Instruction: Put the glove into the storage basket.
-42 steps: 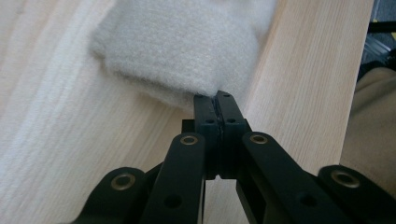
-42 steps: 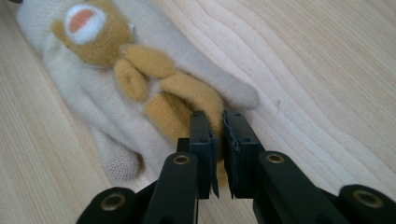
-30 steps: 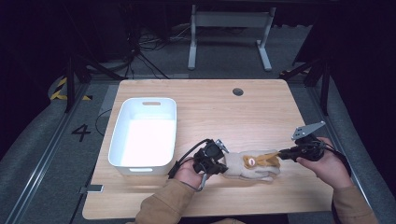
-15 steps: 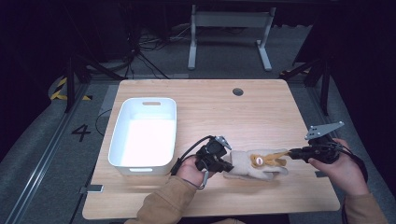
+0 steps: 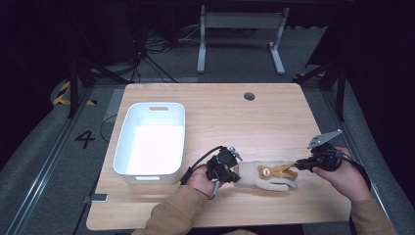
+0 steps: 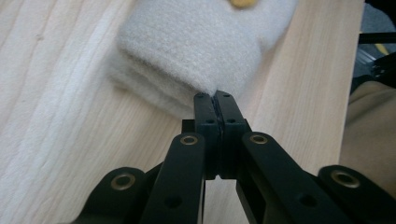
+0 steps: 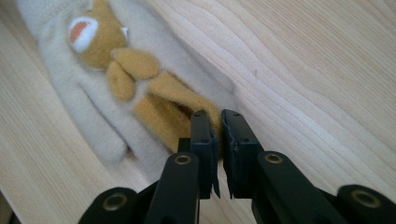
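A cream fleece glove with a tan animal figure sewn on it (image 5: 264, 175) lies flat on the light wooden table (image 5: 274, 117), near the front edge, to the right of the white rectangular plastic bin (image 5: 151, 139). The left gripper (image 5: 236, 171) has its jaws fully closed on the cuff edge of the glove, with fabric pinched between the pads. The right gripper (image 5: 296, 166) has its jaws nearly closed at the fingertip end, clamping a tan fleece strip of the figure (image 7: 187, 100). The glove lies stretched between both grippers.
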Demonstrator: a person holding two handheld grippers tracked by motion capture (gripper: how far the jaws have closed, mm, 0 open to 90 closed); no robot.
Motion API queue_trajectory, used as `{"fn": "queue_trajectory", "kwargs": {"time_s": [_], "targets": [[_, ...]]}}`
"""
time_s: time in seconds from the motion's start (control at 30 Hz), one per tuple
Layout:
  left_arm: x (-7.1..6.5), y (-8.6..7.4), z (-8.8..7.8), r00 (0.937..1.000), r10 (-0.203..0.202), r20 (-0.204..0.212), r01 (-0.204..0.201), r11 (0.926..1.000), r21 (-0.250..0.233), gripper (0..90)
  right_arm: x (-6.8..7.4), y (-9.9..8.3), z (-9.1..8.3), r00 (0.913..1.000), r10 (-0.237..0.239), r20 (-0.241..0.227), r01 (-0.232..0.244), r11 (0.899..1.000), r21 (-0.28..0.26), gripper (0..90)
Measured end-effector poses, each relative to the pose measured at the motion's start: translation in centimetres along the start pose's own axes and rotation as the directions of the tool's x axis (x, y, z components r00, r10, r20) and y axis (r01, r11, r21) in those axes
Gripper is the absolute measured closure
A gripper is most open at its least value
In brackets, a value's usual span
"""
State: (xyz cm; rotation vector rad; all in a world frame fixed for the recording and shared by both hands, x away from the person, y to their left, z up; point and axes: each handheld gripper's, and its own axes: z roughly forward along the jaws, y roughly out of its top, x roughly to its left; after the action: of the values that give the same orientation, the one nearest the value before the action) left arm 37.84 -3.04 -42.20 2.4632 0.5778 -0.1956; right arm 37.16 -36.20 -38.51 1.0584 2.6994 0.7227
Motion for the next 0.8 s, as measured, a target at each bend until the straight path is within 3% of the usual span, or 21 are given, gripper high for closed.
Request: {"fn": "queue_trajectory", "kwargs": {"time_s": [0.47, 0.6, 0.8], "targets": [[0.2, -0.5, -0.1, 0.9997, 0.002, -0.023, -0.002, 0.9993, 0.036, 90.0, -0.6, -0.2, 2.2, 0.9999, -0.009, 0.004, 0.01, 1.0, -0.026, 81.6], [0.3, -0.6, -0.3, 0.9997, -0.003, -0.023, 0.004, 0.999, 0.044, 90.0, -0.6, -0.2, 2.9, 0.9992, -0.039, 0.013, 0.039, 0.999, -0.005, 69.7], [0.1, -0.6, -0.5, 0.9996, 0.005, -0.029, -0.003, 0.9988, 0.048, 89.8, -1.2, -0.5, 2.0, 0.9996, -0.004, 0.027, 0.005, 1.0, -0.03, 68.9]]}}
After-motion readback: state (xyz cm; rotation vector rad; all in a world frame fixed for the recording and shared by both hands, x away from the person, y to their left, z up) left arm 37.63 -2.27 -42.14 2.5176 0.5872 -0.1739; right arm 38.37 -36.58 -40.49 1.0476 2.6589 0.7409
